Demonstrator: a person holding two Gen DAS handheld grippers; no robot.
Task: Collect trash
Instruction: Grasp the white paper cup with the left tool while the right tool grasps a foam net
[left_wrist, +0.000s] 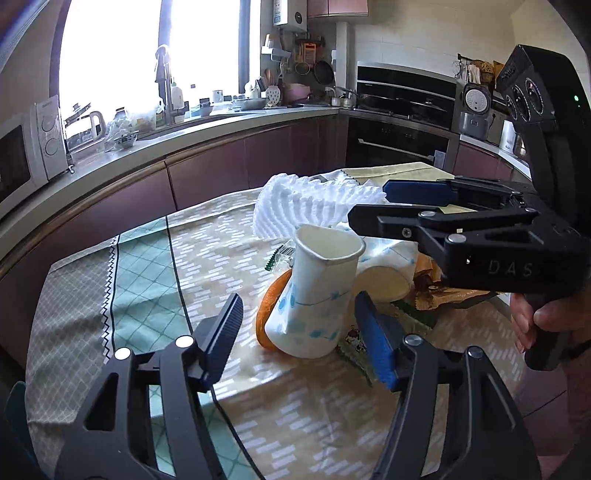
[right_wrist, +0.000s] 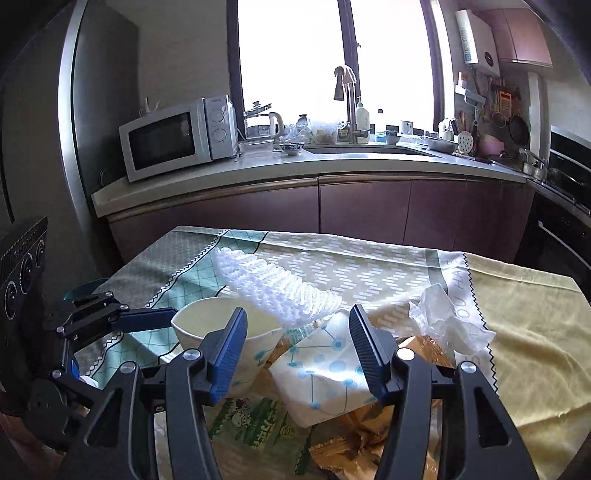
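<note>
Much of the trash heap is only half seen. In the left wrist view an orange peel (left_wrist: 266, 314) shows as a sliver behind the upright dented paper cup (left_wrist: 317, 291), and a brown wrapper (left_wrist: 430, 291) at 3 o'clock of the cup is mostly covered by the right hand-held gripper (left_wrist: 369, 205). A small barcoded packet (left_wrist: 282, 254) pokes out behind the cup, its print too small to read. Lettering on the tablecloth (right_wrist: 369, 269) in the right wrist view is cut off by a crumpled tissue (right_wrist: 448, 323).

The left hand-held gripper (left_wrist: 299, 332) is released, its fingers standing on either side of the dented paper cup without pressing on it; whether the blue pad at the cup's 3 o'clock grazes it cannot be told. The right hand-held gripper (right_wrist: 298, 349) is also released, gaping over a flattened paper cup (right_wrist: 325, 373) patterned with blue dots, which lies on the wrappers between the fingers with gaps on both sides.

The trash sits bunched together on the cloth-covered counter, with a white foam net (right_wrist: 273, 286) at 12 o'clock of the cups.

Only the right wrist view shows the tissue, a green cartoon-printed wrapper (right_wrist: 258, 424) and the gold foil (right_wrist: 347, 443) beneath the flat cup. Only the left wrist view shows the orange peel and a hand (left_wrist: 539, 321) gripping the other tool's handle.
</note>
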